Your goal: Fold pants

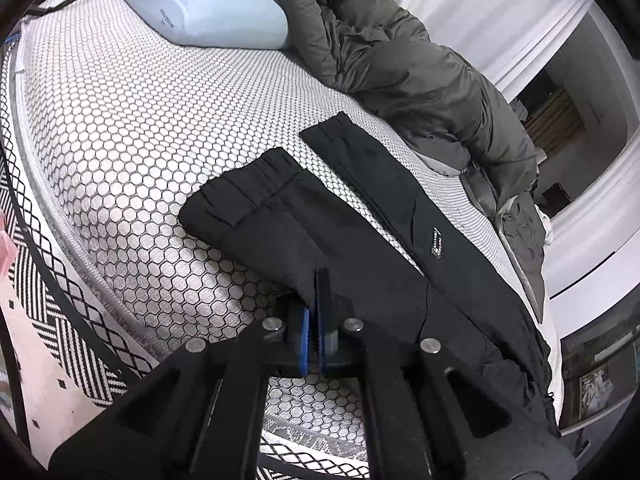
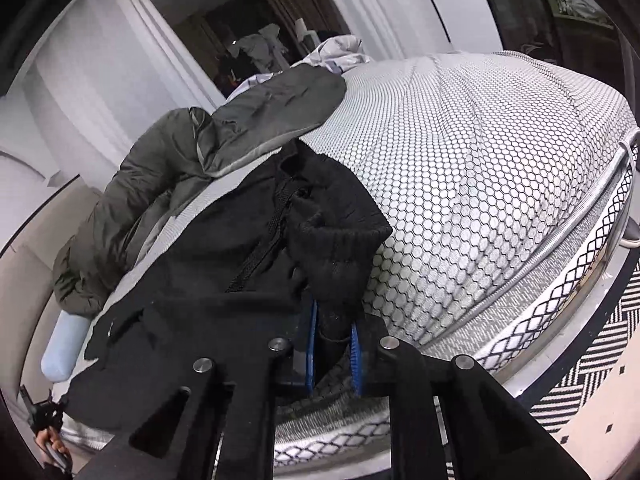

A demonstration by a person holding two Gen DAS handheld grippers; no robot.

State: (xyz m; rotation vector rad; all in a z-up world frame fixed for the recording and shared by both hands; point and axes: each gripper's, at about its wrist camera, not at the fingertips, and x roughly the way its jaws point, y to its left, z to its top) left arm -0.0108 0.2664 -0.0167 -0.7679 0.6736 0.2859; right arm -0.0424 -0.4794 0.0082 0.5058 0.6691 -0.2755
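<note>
Black pants (image 1: 360,220) lie spread on a mattress (image 1: 140,120) with a honeycomb pattern; two gathered elastic ends (image 1: 256,180) point away from me. My left gripper (image 1: 320,292) is shut, its blue pads pinching the near edge of the pants. In the right wrist view the pants (image 2: 208,272) lie bunched, with a ribbed knit end (image 2: 340,248) standing up between the blue pads. My right gripper (image 2: 334,320) is shut on that ribbed end. A small logo patch (image 1: 436,244) shows on the fabric.
A light blue pillow (image 1: 200,0) and a rumpled dark grey duvet (image 1: 420,72) lie along the far side of the mattress. Below the bed edge is a black-and-white patterned rug (image 2: 580,380). A person's hand (image 2: 54,446) shows at the lower left.
</note>
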